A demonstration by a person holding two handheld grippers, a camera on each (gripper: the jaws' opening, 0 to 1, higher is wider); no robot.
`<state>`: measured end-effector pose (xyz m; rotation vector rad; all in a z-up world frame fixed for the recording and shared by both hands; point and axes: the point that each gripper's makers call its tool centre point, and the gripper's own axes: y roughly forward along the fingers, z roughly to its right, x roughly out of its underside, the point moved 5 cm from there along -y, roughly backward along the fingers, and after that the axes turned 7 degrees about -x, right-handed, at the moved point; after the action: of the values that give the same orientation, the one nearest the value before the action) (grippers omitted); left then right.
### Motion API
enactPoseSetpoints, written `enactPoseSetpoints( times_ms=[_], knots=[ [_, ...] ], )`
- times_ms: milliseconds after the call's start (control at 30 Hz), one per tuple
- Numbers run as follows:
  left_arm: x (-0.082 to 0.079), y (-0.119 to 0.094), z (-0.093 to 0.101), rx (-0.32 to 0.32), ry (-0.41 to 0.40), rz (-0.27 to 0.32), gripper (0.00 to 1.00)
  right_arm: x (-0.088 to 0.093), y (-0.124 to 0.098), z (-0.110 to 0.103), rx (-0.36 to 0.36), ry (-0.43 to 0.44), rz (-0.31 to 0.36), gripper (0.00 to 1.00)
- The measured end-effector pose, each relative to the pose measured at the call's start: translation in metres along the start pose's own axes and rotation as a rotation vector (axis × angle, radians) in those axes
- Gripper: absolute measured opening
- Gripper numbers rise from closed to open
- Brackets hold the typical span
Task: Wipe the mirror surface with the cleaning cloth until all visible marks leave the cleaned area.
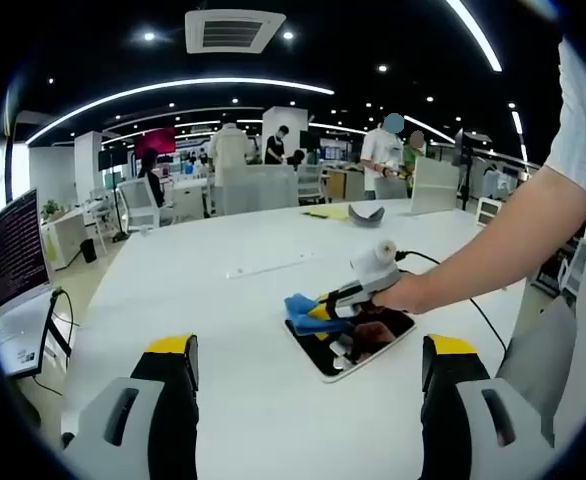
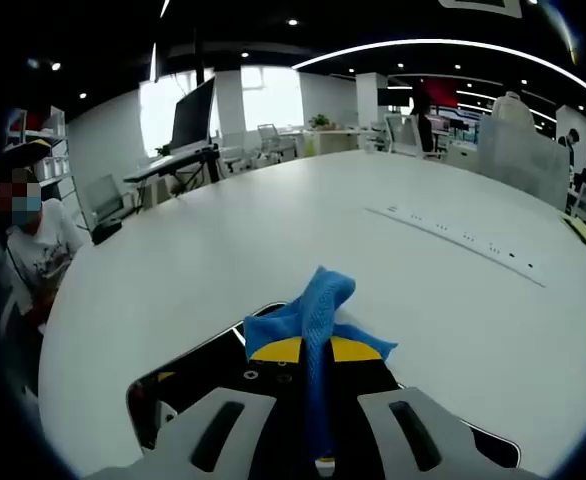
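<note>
Cloth [image 2: 313, 300] sits pinched in our right tongs [image 1: 333, 310] and pressed onto the mirror [image 1: 358, 350] lying flat on the bench [image 1: 223, 300] for wiping, while our left tongs [image 1: 308, 375] wait spread wide.

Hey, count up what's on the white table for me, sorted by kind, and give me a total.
Mirror: 1
Blue cloth: 1
Yellow paper or folder at the far edge: 1
Dark curved item beside it: 1
Hand-held gripper working on the mirror: 1
Total: 5
</note>
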<state>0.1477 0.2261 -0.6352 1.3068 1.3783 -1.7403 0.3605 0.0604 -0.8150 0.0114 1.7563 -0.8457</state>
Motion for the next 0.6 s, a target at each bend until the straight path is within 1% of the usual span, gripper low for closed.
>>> enactPoseSetpoints(
  times_ms=[67,167,300,467,600],
  knots=[
    [-0.001,-0.001,0.002,0.000,0.001,0.005,0.93,0.002,-0.002,0.001,0.003,0.004,0.003,0.03],
    [0.001,-0.002,0.004,0.000,0.019,-0.003,0.93,0.004,-0.005,0.003,0.007,0.007,0.012,0.03],
    [0.002,-0.004,0.006,-0.004,0.014,0.000,0.93,0.008,-0.010,0.006,0.015,0.009,0.019,0.03],
    [0.005,-0.003,0.009,0.003,0.021,-0.009,0.93,0.012,-0.017,0.009,0.026,0.014,0.028,0.03],
    [0.004,-0.001,0.012,0.014,0.025,-0.008,0.93,0.016,-0.024,0.011,0.039,0.017,0.037,0.03]
  ],
)
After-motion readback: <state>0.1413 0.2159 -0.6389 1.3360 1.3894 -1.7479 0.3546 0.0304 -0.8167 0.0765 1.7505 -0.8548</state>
